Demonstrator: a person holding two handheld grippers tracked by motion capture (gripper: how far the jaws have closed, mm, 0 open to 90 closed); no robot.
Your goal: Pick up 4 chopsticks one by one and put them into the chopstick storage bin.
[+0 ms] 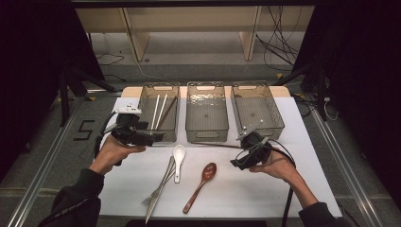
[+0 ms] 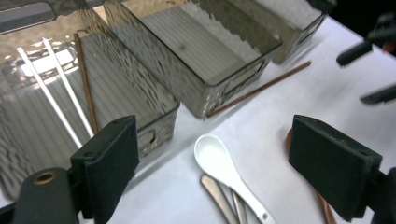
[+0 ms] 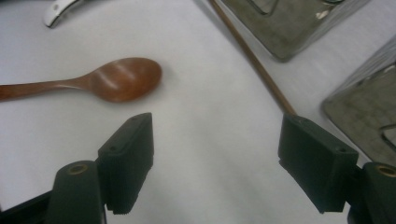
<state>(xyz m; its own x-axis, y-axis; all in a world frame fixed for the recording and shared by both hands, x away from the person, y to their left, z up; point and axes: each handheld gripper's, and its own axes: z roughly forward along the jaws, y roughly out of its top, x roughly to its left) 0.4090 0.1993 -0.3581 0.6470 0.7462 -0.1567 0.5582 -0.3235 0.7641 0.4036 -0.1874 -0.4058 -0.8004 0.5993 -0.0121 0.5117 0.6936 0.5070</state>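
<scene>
apparently empty, left hand-held gripper (image 2: 212, 163) beside the chopstick bin (image 2: 159, 121)

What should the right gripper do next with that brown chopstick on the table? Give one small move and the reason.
Probably ease the right gripper toward the brown chopstick and close on its near end. Its jaws stand open and empty, the stick's tip lies beside its right jaw, and a matching brown stick already lies in the left bin with two white ones.

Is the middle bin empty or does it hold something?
Empty: the middle bin shows only its bare floor; chopsticks lie in the left bin.
</scene>
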